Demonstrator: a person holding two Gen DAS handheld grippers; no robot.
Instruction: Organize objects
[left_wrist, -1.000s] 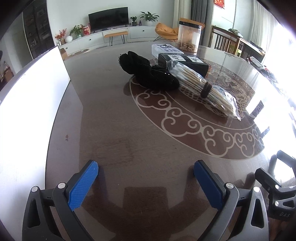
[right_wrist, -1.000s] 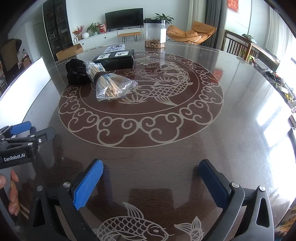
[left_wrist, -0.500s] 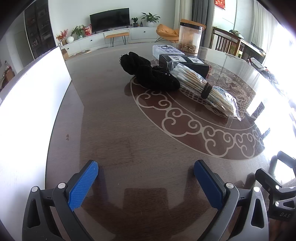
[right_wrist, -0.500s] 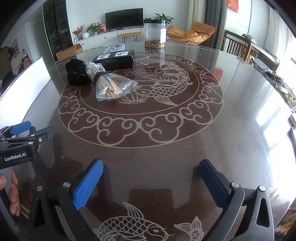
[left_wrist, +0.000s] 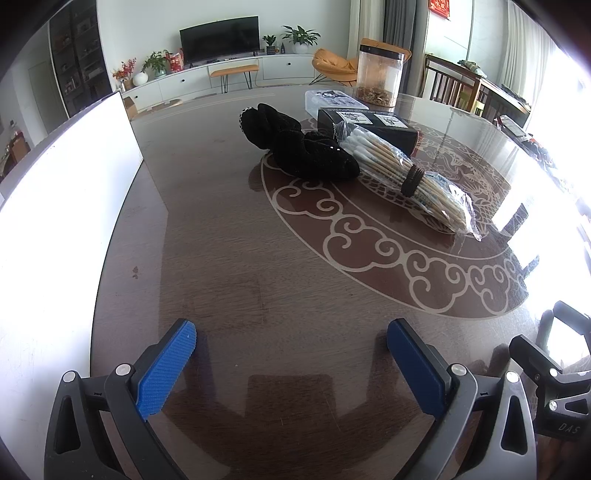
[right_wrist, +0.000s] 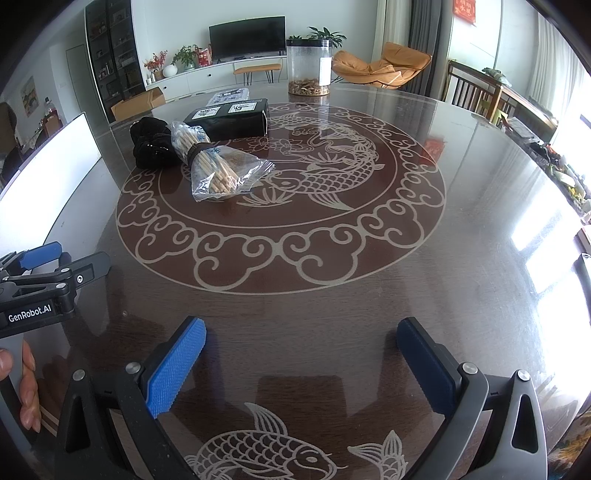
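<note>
Blue-padded, my left gripper (left_wrist: 291, 363) hangs spread wide over the table (left_wrist: 229, 280), gripping nothing; farther off lie the black cloth (left_wrist: 299, 147), bagged swabs (left_wrist: 402, 173) and black box (left_wrist: 373, 123); my right gripper (right_wrist: 301, 363) is spread too, holding nothing

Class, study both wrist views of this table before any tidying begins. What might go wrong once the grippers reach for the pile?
1. The bag of sticks lies against the black cloth and the black box; grabbing one may drag another.
2. The bag's loose plastic end could slip from the pads.
3. The left gripper and right gripper, both open, sit close together and might collide.
</note>
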